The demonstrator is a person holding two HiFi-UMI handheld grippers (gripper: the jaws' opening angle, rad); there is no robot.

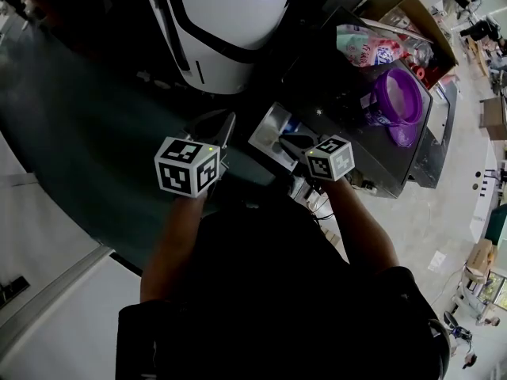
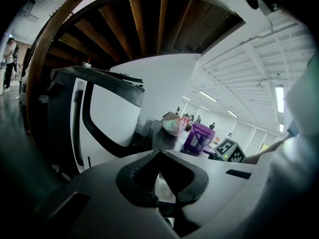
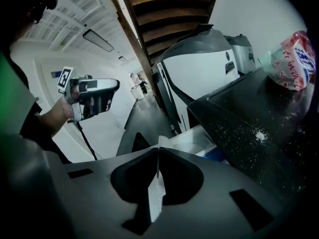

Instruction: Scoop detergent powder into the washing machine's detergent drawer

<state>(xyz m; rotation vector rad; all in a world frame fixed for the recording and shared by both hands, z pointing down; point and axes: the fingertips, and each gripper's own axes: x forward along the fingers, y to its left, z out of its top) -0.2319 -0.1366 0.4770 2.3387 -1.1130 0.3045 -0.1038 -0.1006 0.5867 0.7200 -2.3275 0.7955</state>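
Note:
The washing machine's dark top (image 1: 341, 125) carries a purple detergent tub (image 1: 400, 97) and a pink-and-blue detergent bag (image 1: 363, 47). Its white detergent drawer (image 1: 269, 129) stands pulled out at the front left corner. My right gripper (image 1: 295, 143) hovers just over the drawer, jaws shut with nothing seen between them. In the right gripper view the drawer (image 3: 192, 136) lies just beyond the shut tips (image 3: 158, 149), and spilled white powder (image 3: 259, 133) speckles the top. My left gripper (image 1: 223, 125) hangs left of the drawer, shut and empty (image 2: 159, 151). The tub (image 2: 199, 137) shows far off.
A second white-and-dark machine (image 1: 226, 30) stands to the left behind the drawer. An open cardboard box (image 1: 412, 14) sits behind the tub. A dark floor strip (image 1: 71, 109) runs left of the machines. Several cables (image 1: 317, 204) hang below the machine's front.

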